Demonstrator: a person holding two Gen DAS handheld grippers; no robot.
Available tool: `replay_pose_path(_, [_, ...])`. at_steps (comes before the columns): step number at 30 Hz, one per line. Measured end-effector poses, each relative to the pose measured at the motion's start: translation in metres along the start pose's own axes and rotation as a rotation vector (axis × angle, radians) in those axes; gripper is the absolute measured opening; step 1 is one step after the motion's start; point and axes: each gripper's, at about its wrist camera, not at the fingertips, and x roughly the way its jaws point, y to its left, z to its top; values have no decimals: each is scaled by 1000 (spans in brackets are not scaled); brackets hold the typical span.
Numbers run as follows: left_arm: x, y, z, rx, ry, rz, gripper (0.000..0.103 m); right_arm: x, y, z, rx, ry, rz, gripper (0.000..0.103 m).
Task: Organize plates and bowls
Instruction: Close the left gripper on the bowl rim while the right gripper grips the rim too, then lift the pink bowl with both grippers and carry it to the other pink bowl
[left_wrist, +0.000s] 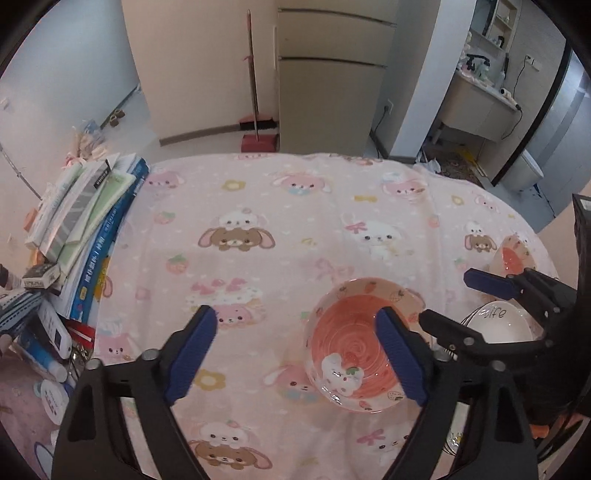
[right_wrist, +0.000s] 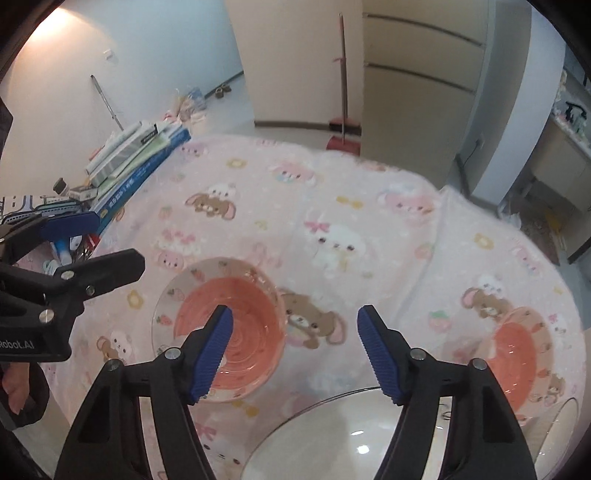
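Both grippers hang over a pink cartoon tablecloth (left_wrist: 280, 221), jaws apart and holding nothing. The left gripper (left_wrist: 295, 354) straddles the rim of a pink bowl (left_wrist: 343, 350) at lower right; the right gripper (right_wrist: 295, 354) hovers beside it.

Low in the frame, the left gripper (left_wrist: 297, 354) hangs open over the pink cartoon-print cloth (left_wrist: 280, 206) covering the desk. Its right-hand pad overlaps a pink bowl (left_wrist: 343, 347). At right, the right gripper (left_wrist: 458, 299) hovers above a white plate (left_wrist: 506, 325).
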Motion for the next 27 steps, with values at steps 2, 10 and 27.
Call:
replay_pose_path(2, [11,-1,-2,-6,32,-60,80,9,4,-3,-9,20,-16,72])
replay_pose_path(10, [30,20,-17,-132,96,-12,48,44,7,-7,5,129,21,47])
replay_pose_path(27, [78,5,-32,-112,194,-179,32,70,-21,-8,172,196,139,35])
